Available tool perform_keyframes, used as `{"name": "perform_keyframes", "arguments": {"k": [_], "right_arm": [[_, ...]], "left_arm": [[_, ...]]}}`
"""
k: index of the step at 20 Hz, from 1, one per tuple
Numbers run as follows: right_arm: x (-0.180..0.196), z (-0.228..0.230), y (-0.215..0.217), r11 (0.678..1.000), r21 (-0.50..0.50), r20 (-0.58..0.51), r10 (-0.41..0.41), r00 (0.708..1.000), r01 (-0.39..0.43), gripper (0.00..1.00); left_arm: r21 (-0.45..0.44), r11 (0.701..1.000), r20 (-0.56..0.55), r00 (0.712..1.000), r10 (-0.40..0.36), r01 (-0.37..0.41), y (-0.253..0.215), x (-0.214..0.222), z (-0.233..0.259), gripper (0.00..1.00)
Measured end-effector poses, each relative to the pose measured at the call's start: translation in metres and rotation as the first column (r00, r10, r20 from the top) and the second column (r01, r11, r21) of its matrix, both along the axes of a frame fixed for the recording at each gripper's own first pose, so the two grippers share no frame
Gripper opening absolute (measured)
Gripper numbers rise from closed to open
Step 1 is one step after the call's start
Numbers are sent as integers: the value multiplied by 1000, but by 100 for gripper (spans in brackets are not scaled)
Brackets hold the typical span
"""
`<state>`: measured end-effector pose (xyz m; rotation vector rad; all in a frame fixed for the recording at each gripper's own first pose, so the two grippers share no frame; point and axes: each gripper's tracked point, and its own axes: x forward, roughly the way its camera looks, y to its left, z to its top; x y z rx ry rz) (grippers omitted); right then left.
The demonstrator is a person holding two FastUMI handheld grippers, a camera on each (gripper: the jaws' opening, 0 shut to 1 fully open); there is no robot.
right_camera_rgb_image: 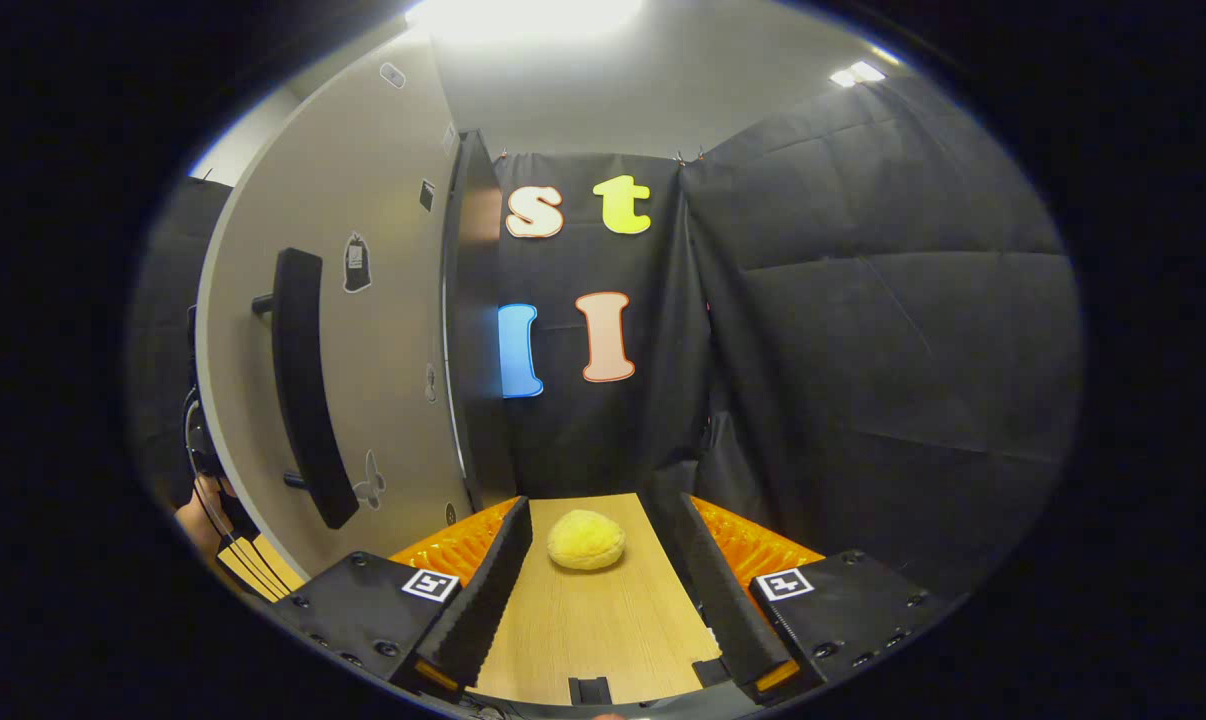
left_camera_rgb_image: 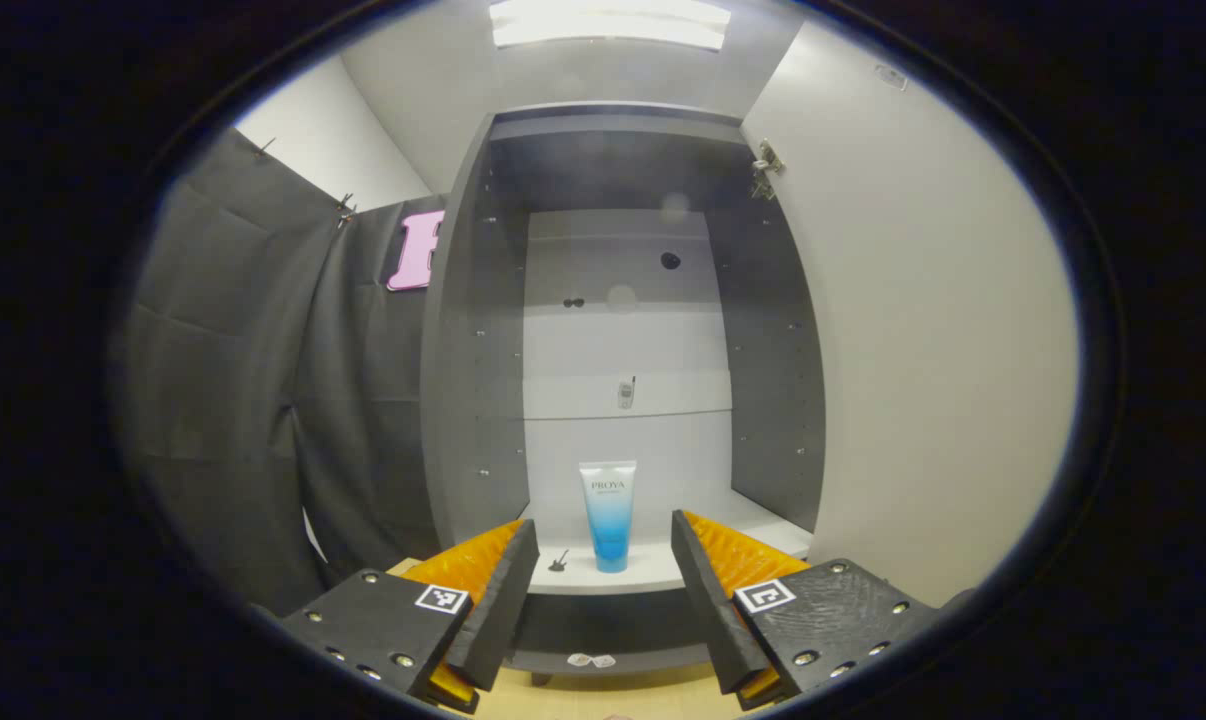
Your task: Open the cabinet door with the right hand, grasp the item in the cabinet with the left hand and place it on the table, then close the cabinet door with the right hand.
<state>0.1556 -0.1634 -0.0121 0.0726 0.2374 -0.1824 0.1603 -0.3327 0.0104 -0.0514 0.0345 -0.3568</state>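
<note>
Cabinet door (left_camera_rgb_image: 923, 340) swung wide open. Inside, upright on the lowest shelf (left_camera_rgb_image: 663, 575): a tube (left_camera_rgb_image: 608, 514), cap down, white at the top fading to blue, with small lettering. Left gripper (left_camera_rgb_image: 603, 590) spread and empty, facing the tube, short of it. Right gripper (right_camera_rgb_image: 598, 590) spread too, over the wooden table (right_camera_rgb_image: 603, 630), facing a yellow sponge (right_camera_rgb_image: 586, 540), beside the door's dark handle (right_camera_rgb_image: 303, 390).

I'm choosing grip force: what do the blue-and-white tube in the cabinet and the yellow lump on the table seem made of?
The blue-and-white tube looks like smooth, soft plastic with a slight sheen, standing on its cap. The yellow lump looks like porous sponge or foam, matte and pitted, though plush is possible.
</note>
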Motion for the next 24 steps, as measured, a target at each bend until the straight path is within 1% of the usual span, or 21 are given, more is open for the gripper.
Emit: {"name": "perform_keyframes", "arguments": {"k": [1,2,3,4,5,7,8,9,10,11,12,13,17,18,20,21,22,23,24], "right_arm": [[4,1,-2,1000,-6,-1,-14,1000,14,89],[7,2,-2,1000,-12,-4,-28,1000,28,89],[8,4,-2,999,-17,-4,-37,999,36,92],[13,4,-1,999,-21,-5,-42,999,42,89],[16,5,0,999,-26,-7,-47,999,47,92],[20,4,1,998,-36,-18,-55,998,54,92],[22,2,3,998,-39,-26,-58,998,57,89],[23,1,4,997,-41,-32,-61,998,59,92],[25,-1,5,997,-43,-39,-62,997,60,92],[25,-1,6,997,-47,-43,-63,997,61,89],[26,-2,5,997,-51,-47,-66,997,64,92],[26,-3,5,996,-55,-50,-70,996,67,89],[25,-3,2,996,-48,-53,-79,995,77,89],[25,-3,2,996,-46,-53,-82,995,80,89],[23,-2,-1,996,-41,-52,-86,995,84,89],[22,-1,-2,996,-40,-51,-87,995,85,92],[23,-2,-3,995,-41,-51,-88,995,86,92],[23,-1,-5,995,-41,-48,-87,995,85,92],[22,0,-5,996,-41,-46,-85,995,83,89]], "left_arm": [[-3,1000,5,1000,-8,8,-5,8,0,81],[-2,1000,8,1000,-15,15,-10,17,-1,81],[1,1000,7,1000,-21,21,-14,26,-7,81],[4,1000,4,1000,-26,26,-19,35,-10,81],[3,1000,0,1000,-30,30,-22,44,-14,81],[0,999,-12,999,-37,37,-30,60,-23,81],[1,999,-21,999,-37,37,-33,69,-27,81],[2,999,-33,999,-34,34,-37,77,-35,81],[-1,999,-44,998,-35,35,-40,84,-38,81],[-5,999,-54,998,-40,40,-44,92,-43,81],[-6,999,-63,997,-41,41,-46,97,-48,81],[-1,999,-72,997,-40,40,-47,103,-51,81],[29,999,-95,995,-36,39,-55,112,-62,81],[44,999,-90,996,-16,20,-51,113,-62,80],[55,998,-86,996,0,5,-51,121,-62,57],[50,999,-88,996,4,0,-52,122,-63,56],[46,999,-88,996,5,-1,-52,119,-62,51],[41,999,-90,996,4,0,-50,119,-62,51],[33,999,-93,996,2,1,-50,118,-62,52]]}}
